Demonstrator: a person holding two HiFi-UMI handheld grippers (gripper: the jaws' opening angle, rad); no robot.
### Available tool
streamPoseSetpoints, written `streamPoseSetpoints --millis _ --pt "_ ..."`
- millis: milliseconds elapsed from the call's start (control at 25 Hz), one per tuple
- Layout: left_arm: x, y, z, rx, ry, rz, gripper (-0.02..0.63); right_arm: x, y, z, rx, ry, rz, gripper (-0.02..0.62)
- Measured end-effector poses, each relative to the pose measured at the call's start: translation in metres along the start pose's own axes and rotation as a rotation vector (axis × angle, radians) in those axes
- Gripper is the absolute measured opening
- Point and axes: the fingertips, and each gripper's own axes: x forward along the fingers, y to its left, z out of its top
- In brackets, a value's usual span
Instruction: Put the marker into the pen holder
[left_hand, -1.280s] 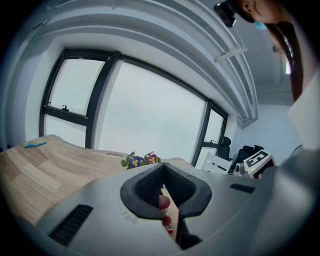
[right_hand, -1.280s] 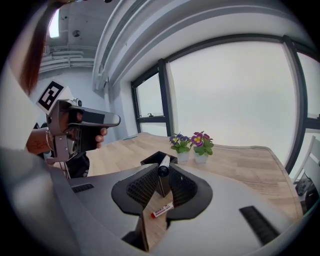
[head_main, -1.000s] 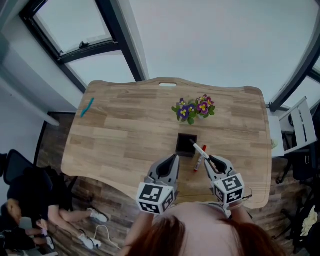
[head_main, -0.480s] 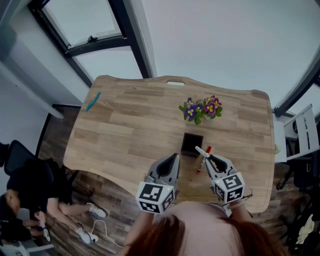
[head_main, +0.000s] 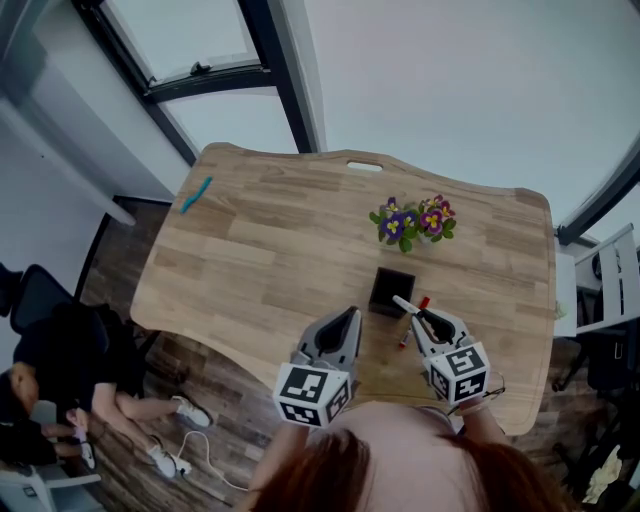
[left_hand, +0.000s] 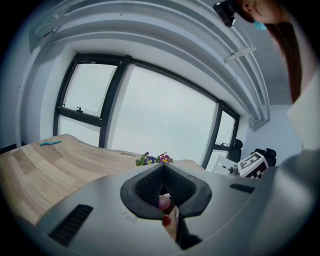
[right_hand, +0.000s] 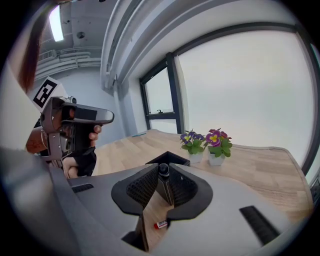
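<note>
The black square pen holder (head_main: 388, 291) stands on the wooden table (head_main: 270, 250), in front of the flower pots. My right gripper (head_main: 423, 321) is shut on a white marker (head_main: 404, 304) whose free end reaches the holder's near right corner. Looking along the right gripper (right_hand: 163, 174), I see the marker's dark end (right_hand: 163, 169) pinched between the jaws, with the holder (right_hand: 169, 158) just beyond. A second, red marker (head_main: 414, 320) lies on the table under that gripper, a bit of it showing as a red marker (right_hand: 160, 224) below the jaws. My left gripper (head_main: 343, 322) hangs shut and empty left of the holder.
Two small pots of purple flowers (head_main: 412, 221) stand behind the holder. A teal object (head_main: 196, 194) lies at the table's far left corner. A person sits on the floor to the left (head_main: 50, 370). A white chair (head_main: 612, 290) stands beyond the right edge.
The table and holder have slid right and down in the head view. The held marker's free end now sits closer to the holder. Both grippers keep their grip state.
</note>
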Motion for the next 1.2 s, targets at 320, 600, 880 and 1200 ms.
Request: streamPoseSetpoints --millis 320,600,880,1200 --pt "-0.002 0.008 -0.002 -0.01 0.002 0.033 0.002 0.012 0.002 -0.003 -0.003 0.016 0.025 0.06" --pt "-0.004 0.014 -0.003 -0.018 0.001 0.048 0.002 0.021 0.002 -0.006 -0.003 0.026 0.03 0.06" --pt "-0.005 0.016 -0.005 -0.025 0.005 0.052 0.002 0.028 0.002 -0.011 -0.003 0.034 0.019 0.06" --pt "-0.007 0.018 -0.006 -0.029 0.01 0.054 0.002 0.036 0.003 -0.013 0.013 0.039 0.009 0.061"
